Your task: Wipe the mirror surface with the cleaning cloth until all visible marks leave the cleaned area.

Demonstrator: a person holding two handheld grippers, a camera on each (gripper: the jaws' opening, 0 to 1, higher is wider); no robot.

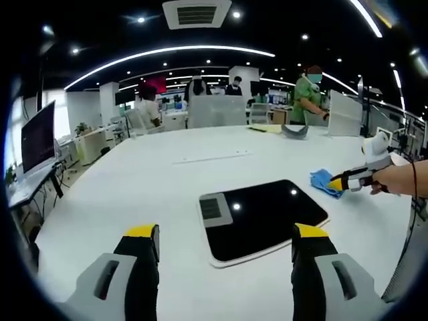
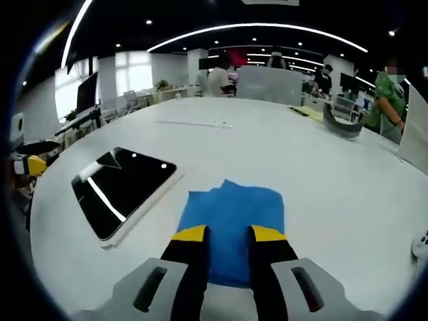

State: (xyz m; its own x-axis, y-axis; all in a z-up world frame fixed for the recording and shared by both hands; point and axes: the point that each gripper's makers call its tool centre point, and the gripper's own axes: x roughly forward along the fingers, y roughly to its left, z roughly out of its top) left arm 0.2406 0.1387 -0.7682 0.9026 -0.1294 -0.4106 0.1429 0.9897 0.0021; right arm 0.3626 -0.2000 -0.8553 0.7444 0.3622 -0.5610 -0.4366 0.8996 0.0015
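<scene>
Wiping not begun: right fingers [image 2: 226, 235] closing narrowly over blue cleaning cloth [image 2: 232, 227] on white tabletop [image 2: 321, 174], nothing gripped; left fingers [image 1: 227, 235] hovering wide open, empty, facing dark rectangular mirror [image 1: 264, 217].

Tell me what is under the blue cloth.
The cloth lies flat on the white table, beside the mirror, not on it. The right tool hovers over it. Whatever the cloth covers is hidden.
</scene>
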